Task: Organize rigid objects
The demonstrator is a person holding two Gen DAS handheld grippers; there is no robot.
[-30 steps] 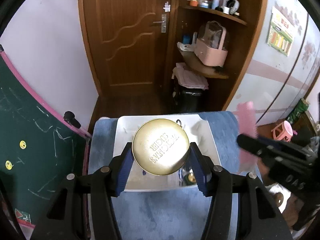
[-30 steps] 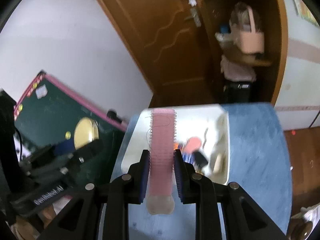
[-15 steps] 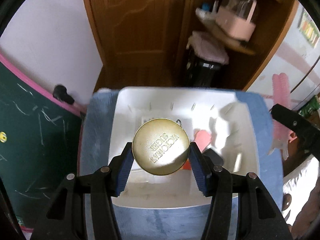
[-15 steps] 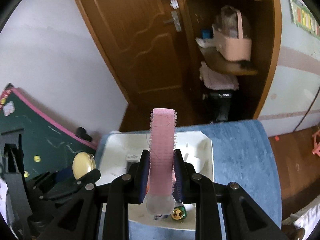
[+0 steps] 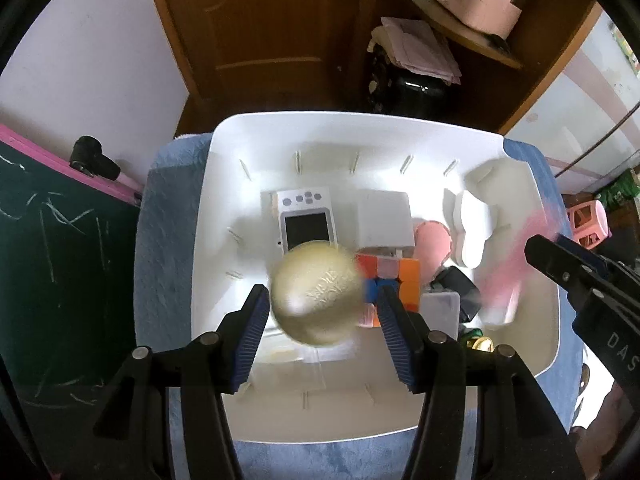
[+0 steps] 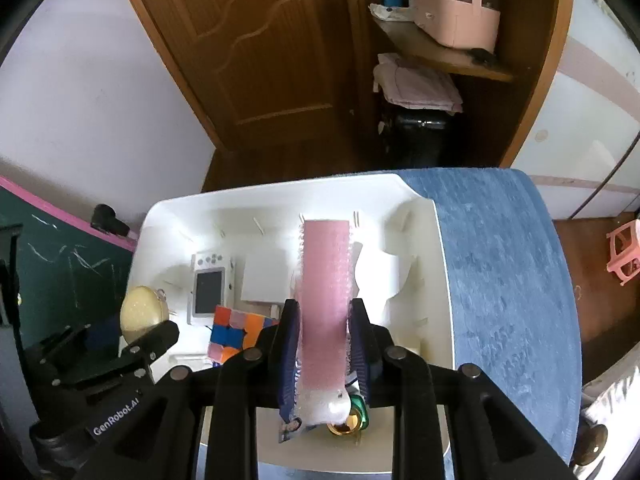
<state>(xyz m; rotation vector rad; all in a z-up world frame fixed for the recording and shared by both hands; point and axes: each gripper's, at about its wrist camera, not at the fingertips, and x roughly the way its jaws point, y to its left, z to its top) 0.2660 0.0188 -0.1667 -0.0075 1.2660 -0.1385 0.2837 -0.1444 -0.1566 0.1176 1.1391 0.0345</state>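
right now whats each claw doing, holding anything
left claw: opening, pads off the gold round tin between them
right claw: closed on the pink hair roller

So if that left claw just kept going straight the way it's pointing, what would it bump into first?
Probably the white bin's floor, though the gold tin slipping from the opening left claw lies ahead; depth is unclear.

A round gold tin (image 5: pixel 316 294), blurred, sits between the left gripper's (image 5: pixel 320 308) opening jaws; a pink hair roller (image 6: pixel 325 280) stands upright in the right gripper (image 6: pixel 325 328).
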